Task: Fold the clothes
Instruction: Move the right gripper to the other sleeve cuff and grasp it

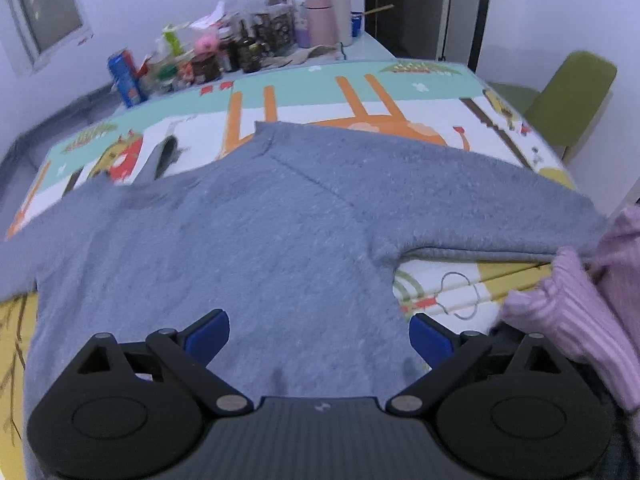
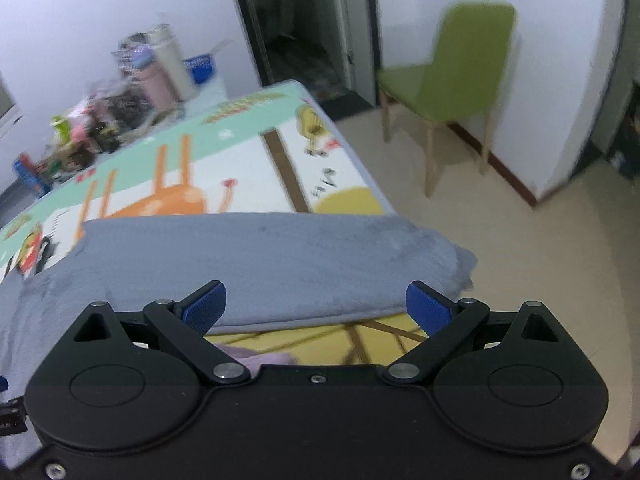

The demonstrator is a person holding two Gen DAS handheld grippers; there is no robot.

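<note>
left gripper [image 1: 319,334]: jaws spread wide, nothing between the blue pads [image 1: 208,334]; it hangs over the lower body of the grey sweater [image 1: 248,232]. whether the pads touch the knit cannot be told.

right gripper [image 2: 316,306]: jaws also spread wide and empty, poised above the sweater's right sleeve [image 2: 280,264], near that sleeve's lower edge.

grey sweater: lies flat and spread out on the cartoon-print mat [image 1: 400,92] covering the table, neck end away from the left camera, both sleeves stretched out sideways. in the right wrist view the sleeve cuff [image 2: 460,268] reaches past the table edge and overhangs the floor [image 2: 500,260].

a purple ribbed sleeve [image 1: 568,304] of the person enters at the right of the left wrist view, beside the right sleeve's end.

far end of table: cluster of bottles and jars [image 1: 248,44], a pink flask [image 1: 320,20], a blue carton [image 1: 125,78]. green chair [image 2: 452,80] stands on the floor beyond the table's right side, by the wall.
</note>
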